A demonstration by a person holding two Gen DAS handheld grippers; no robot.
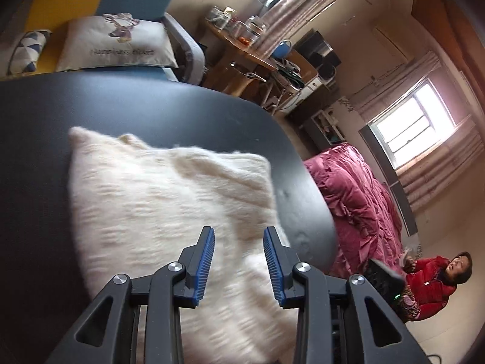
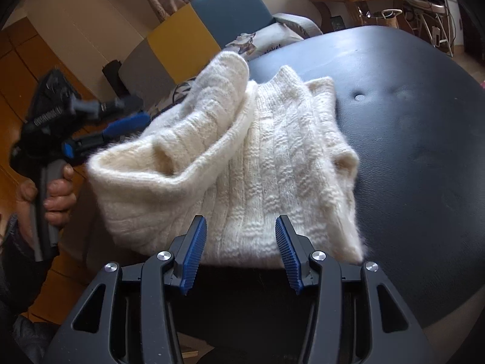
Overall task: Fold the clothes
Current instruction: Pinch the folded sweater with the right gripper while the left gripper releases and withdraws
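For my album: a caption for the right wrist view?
Open right claw hovers before a folded cream sweater on a black table.

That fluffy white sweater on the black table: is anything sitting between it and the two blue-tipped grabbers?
Nothing visible does. The white sweater lies alone on the black table. The right gripper hangs open at its near edge, and the left gripper is open right over the knit. No other object lies on or beside the sweater.

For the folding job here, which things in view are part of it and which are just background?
Part of the job:
- white knit sweater, lying partly folded
- dark table under it
- left gripper, jaws open
- right gripper, jaws open

Just lying about:
- deer-print cushion
- pink quilt
- wooden side table with jars
- blue-and-yellow sofa
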